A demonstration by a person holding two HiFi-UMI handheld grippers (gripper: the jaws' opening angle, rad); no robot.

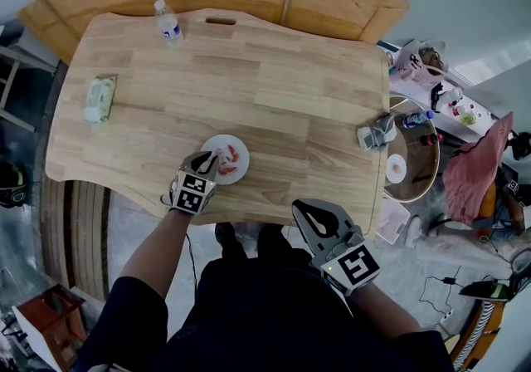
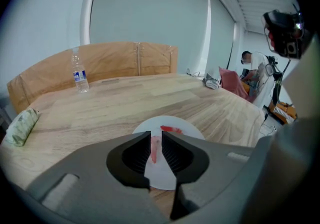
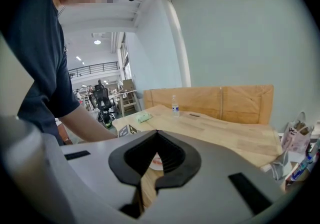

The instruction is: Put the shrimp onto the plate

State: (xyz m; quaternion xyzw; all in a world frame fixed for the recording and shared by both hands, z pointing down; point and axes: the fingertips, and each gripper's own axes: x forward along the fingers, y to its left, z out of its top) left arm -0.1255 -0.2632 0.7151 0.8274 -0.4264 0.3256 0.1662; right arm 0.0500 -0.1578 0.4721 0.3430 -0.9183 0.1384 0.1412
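The head camera is looking steeply down from above the person, taking in the whole desk [image 1: 249, 71]. The camera on the left tool [image 2: 156, 139] is riding low and close over the plate [image 2: 175, 127], facing across the desk toward the water bottle [image 2: 79, 74]. The camera on the right tool [image 3: 157, 133] is hanging back off the near edge, facing that same bottle, with what seems to be the plate showing beyond its jaws.
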